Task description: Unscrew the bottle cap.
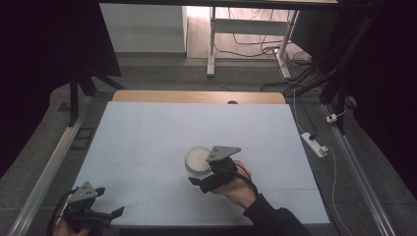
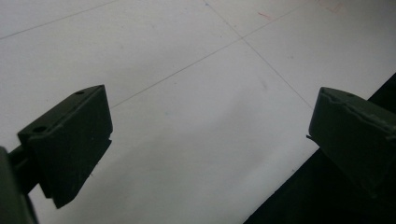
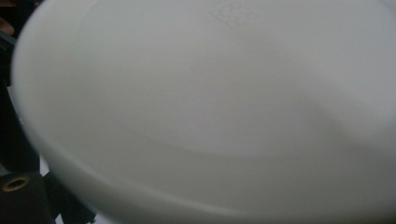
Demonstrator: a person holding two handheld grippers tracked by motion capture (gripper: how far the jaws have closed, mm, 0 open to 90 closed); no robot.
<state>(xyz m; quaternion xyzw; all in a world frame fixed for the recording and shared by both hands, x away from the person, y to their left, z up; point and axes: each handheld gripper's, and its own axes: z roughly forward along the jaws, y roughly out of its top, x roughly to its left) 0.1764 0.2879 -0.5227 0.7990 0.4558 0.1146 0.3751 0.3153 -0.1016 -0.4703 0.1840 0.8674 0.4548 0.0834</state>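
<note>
A white bowl (image 1: 196, 158) stands on the white table (image 1: 147, 137), a little right of the middle. My right gripper (image 1: 205, 173) is right against the bowl's near right side, with a hand behind it. One dark jaw tip pokes out below the bowl. In the right gripper view the bowl (image 3: 210, 107) is blurred and very close, and one of the black fingers (image 3: 18, 196) shows at the lower left, outside the bowl's wall. Whether the jaws press on the bowl is hidden. My left gripper (image 1: 109, 212) hovers at the table's near left corner, open (image 2: 205, 140) over bare table.
The table's near edge (image 2: 285, 186) runs just under my left gripper. A wooden strip (image 1: 196, 96) borders the far side. A power strip (image 1: 314, 144) and cables lie on the floor to the right, and desk legs (image 1: 212, 44) stand beyond.
</note>
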